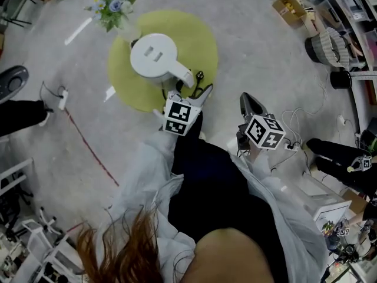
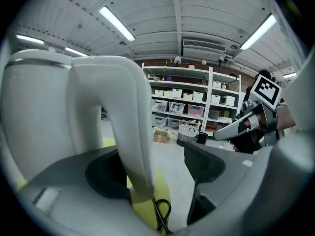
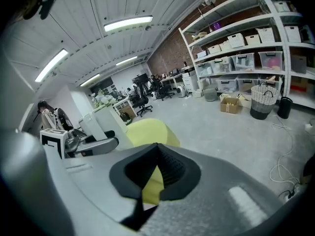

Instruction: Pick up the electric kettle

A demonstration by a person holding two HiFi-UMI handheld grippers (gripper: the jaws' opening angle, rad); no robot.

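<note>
The white electric kettle [image 1: 153, 55] stands on a round yellow-green table [image 1: 203, 46], its handle [image 1: 181, 73] pointing toward me. My left gripper [image 1: 189, 93] is open around that handle. In the left gripper view the handle [image 2: 123, 132] rises between the two jaws, close against the left pad [image 2: 106, 176], with a clear gap to the right pad [image 2: 204, 163]. A black cord loop [image 2: 161, 211] lies below the handle. My right gripper [image 1: 247, 102] hovers off the table's right side with its jaws together and nothing held; its pads [image 3: 170, 168] meet at the tip.
A vase of flowers [image 1: 112, 7] stands at the table's far edge. Cables and a power strip [image 1: 291, 146] lie on the floor at right. A cardboard box [image 1: 288, 7], a woven basket [image 1: 330, 46] and shelving [image 3: 246, 58] line the right side. Office chairs [image 1: 12, 81] stand at left.
</note>
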